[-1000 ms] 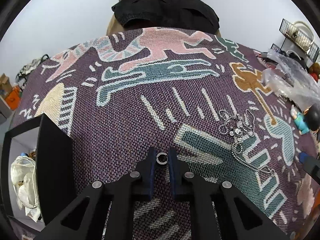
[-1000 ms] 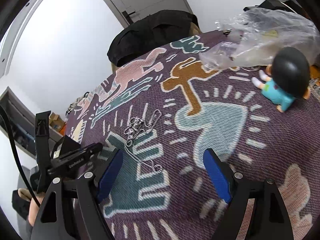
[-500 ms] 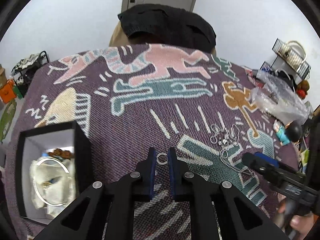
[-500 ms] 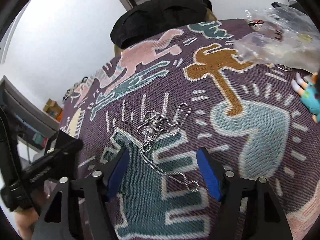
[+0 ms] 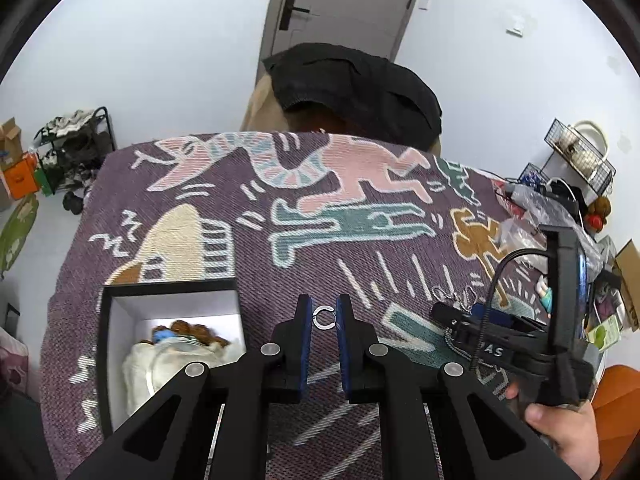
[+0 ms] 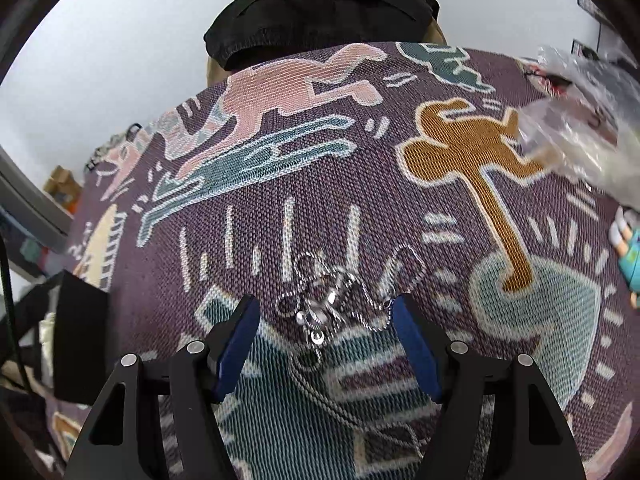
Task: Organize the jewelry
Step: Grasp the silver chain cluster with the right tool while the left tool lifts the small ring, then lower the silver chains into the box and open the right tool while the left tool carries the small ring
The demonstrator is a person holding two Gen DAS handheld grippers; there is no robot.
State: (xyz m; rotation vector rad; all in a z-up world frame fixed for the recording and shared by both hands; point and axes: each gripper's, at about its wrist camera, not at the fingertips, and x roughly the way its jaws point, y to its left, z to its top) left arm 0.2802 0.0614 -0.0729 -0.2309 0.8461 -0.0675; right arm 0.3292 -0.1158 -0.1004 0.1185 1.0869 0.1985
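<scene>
My left gripper (image 5: 323, 317) is shut on a small silver open ring (image 5: 323, 317) and holds it above the patterned purple cloth (image 5: 256, 248). A black jewelry box (image 5: 168, 292) with a white inside stands open at the lower left, holding a pale pouch and beads. My right gripper (image 6: 326, 320) is open, low over the cloth, with its fingers on either side of a tangled silver chain necklace (image 6: 332, 304). The right gripper also shows in the left wrist view (image 5: 476, 316), covering most of the necklace there.
A black garment (image 5: 352, 88) lies over a chair at the far edge. Clear plastic bags (image 6: 584, 128) and a small figurine (image 6: 628, 248) sit at the right. The box's black wall (image 6: 80, 332) shows at the left of the right wrist view.
My left gripper has risen and pulled back with the ring, bringing the box's inside into view. My right gripper has moved in low around the necklace.
</scene>
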